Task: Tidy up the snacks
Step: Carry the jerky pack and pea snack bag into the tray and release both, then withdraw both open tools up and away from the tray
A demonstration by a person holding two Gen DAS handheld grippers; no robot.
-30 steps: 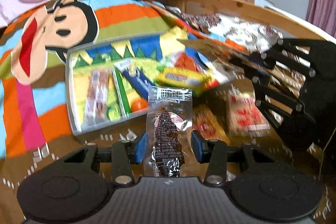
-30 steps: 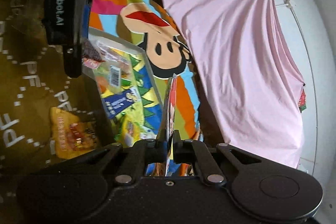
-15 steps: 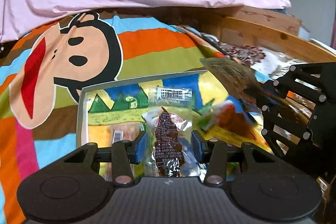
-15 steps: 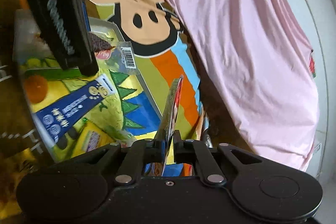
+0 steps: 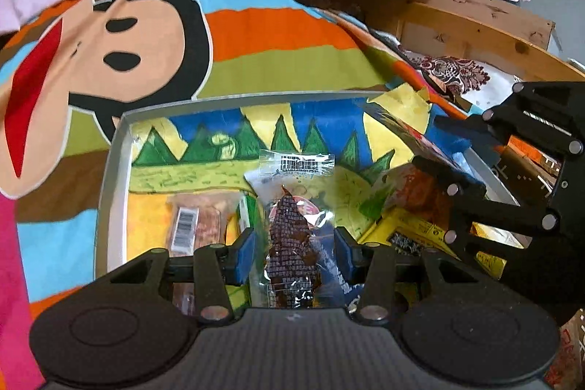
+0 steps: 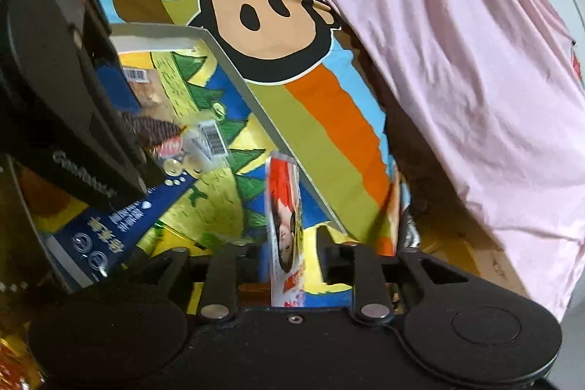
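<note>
Up close in the left wrist view, the left gripper (image 5: 294, 249) holds a clear crinkly packet of dark brown snack (image 5: 292, 243) over the grey painted tray (image 5: 113, 192), right gripper (image 5: 471, 170) at three o'clock. Next, the right wrist view: the right gripper (image 6: 289, 260) has just been opening, and a flat red-and-white picture packet (image 6: 285, 225) stands loose between its jaws above the tray (image 6: 234, 75).

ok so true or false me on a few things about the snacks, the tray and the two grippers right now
1. The left hand-held gripper holds a clear packet of dark brown snack. True.
2. The tray is empty. False: a blue packet and others lie in it.
3. The right hand-held gripper is clamped tight on the red and white packet. False: its jaws have just been opening and stand clear of the packet between them.
4. The tray sits on a striped cartoon monkey cloth. True.
</note>
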